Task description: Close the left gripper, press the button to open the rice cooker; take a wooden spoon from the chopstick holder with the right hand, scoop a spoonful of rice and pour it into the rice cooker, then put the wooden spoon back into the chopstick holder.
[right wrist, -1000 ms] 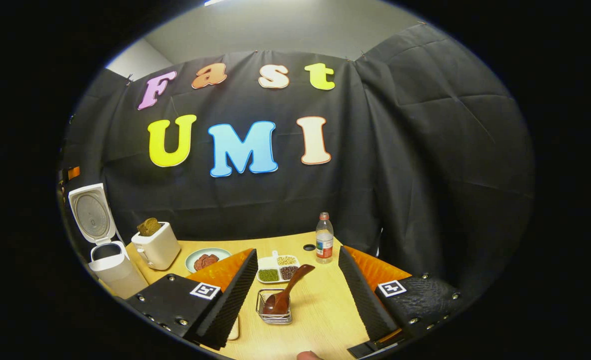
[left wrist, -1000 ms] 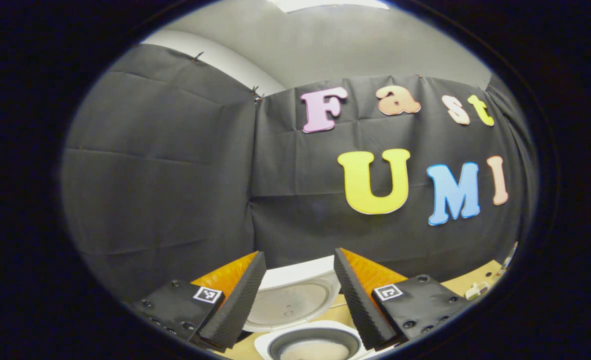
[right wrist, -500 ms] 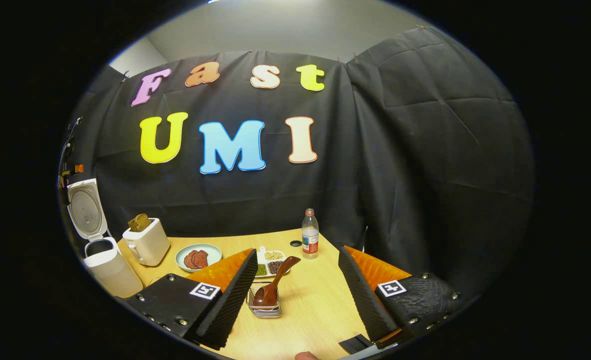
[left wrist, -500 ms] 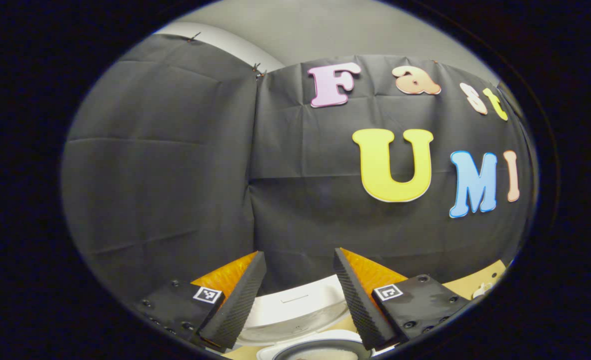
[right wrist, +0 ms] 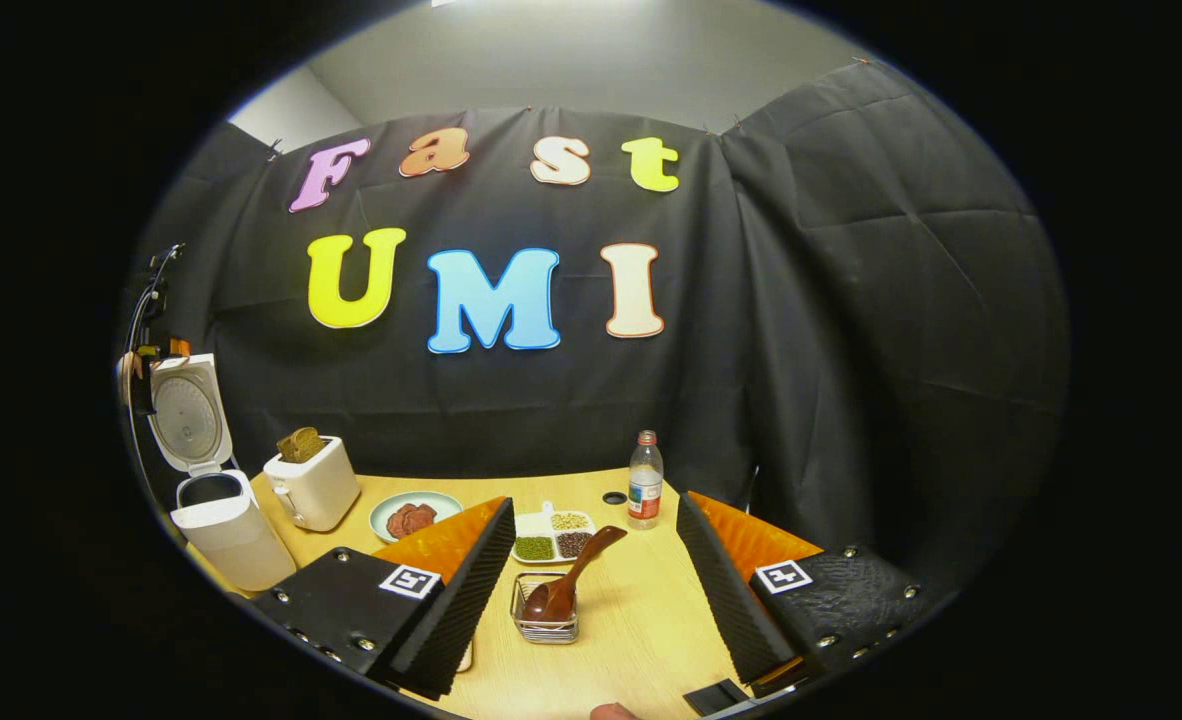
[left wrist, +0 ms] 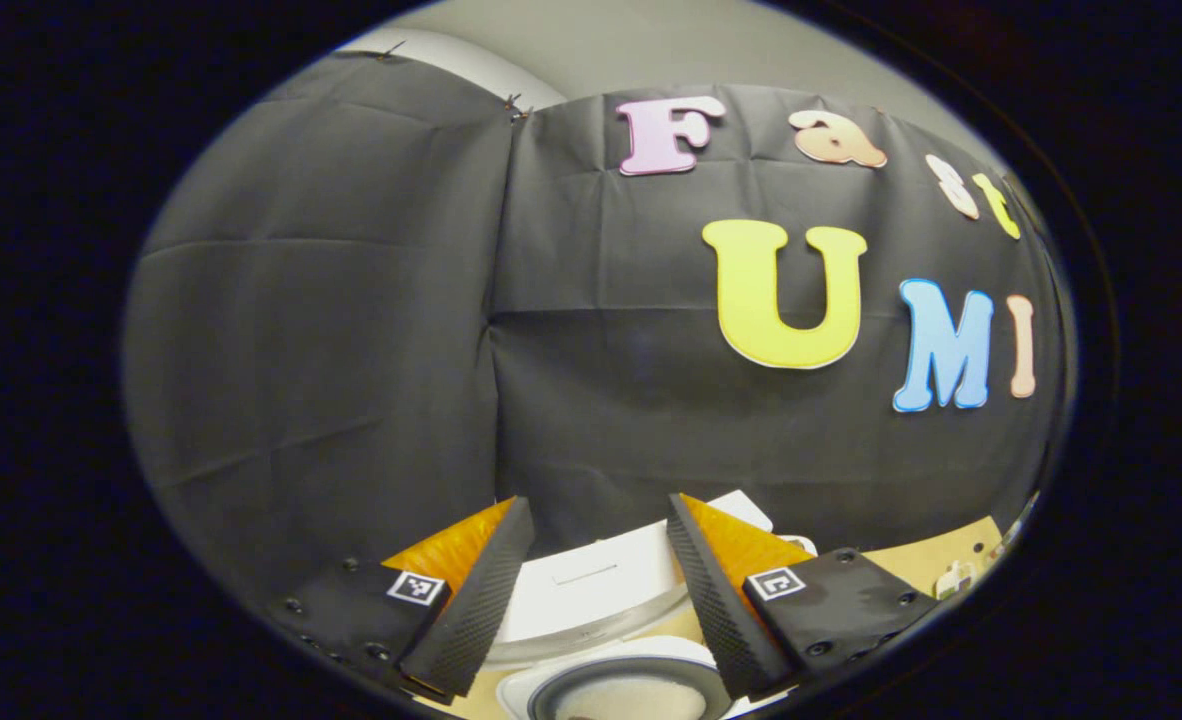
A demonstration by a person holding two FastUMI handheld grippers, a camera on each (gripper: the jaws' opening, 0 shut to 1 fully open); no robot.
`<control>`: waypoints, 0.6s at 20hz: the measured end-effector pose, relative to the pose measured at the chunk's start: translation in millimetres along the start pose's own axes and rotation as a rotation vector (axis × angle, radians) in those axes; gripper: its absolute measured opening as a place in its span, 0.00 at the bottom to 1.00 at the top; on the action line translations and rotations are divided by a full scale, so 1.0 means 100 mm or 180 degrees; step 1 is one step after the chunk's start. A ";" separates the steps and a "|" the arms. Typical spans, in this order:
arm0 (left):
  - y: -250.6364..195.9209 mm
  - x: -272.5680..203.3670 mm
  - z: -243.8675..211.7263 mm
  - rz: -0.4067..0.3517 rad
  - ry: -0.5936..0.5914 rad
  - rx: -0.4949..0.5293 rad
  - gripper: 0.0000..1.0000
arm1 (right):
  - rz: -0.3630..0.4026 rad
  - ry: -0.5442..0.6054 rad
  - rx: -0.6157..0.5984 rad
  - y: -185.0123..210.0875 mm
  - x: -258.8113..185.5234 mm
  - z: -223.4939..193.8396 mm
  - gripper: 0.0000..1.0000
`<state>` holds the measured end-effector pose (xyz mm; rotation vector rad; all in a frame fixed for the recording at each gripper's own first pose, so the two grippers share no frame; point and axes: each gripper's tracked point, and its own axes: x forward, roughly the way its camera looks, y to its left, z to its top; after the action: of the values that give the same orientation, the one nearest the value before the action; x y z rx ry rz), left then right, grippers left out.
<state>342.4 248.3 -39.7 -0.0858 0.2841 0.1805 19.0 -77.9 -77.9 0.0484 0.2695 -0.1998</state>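
White rice cooker point(right wrist: 226, 525) at the far left edge of the pale wooden table point(right wrist: 641, 630), right gripper view; its round lid point(right wrist: 189, 415) stands raised and upright behind the open pot. Left gripper view looks down on the same cooker from close above: lid point(left wrist: 591, 590) tipped back, dark inner pot point(left wrist: 631, 690) with pale contents at the bottom edge.

Dark brown wooden spoon point(right wrist: 571, 580) sits bowl-down in the small wire chopstick holder point(right wrist: 545, 622), handle leaning up to the right. Holder stands mid-table, between the right gripper's fingers as seen, apart from both.

Right gripper point(right wrist: 591, 590): jaws wide, nothing held, above the table's near side. Left gripper point(left wrist: 591, 590): jaws apart, nothing between them, over the cooker.

Around: cream toaster point(right wrist: 313, 487) with brown bread slices just beside the cooker; pale green plate point(right wrist: 415, 515) of reddish-brown pieces next to it; white divided tray point(right wrist: 555, 537) with green, pale and dark grains just behind the holder; clear plastic bottle point(right wrist: 645, 482) with red label near the back edge; small dark round thing point(right wrist: 614, 497) beside it.

Tray stands between holder and wall; nothing between gripper and spoon
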 end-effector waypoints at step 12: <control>-0.56 -0.90 -0.52 -0.0188 0.0057 -0.0066 0.91 | 0.0485 -0.0078 -0.0164 0.24 0.17 0.09 0.99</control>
<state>254.0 172.8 -60.5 -0.1164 0.2973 0.1239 42.4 -58.3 -73.1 0.0153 0.2452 -0.0418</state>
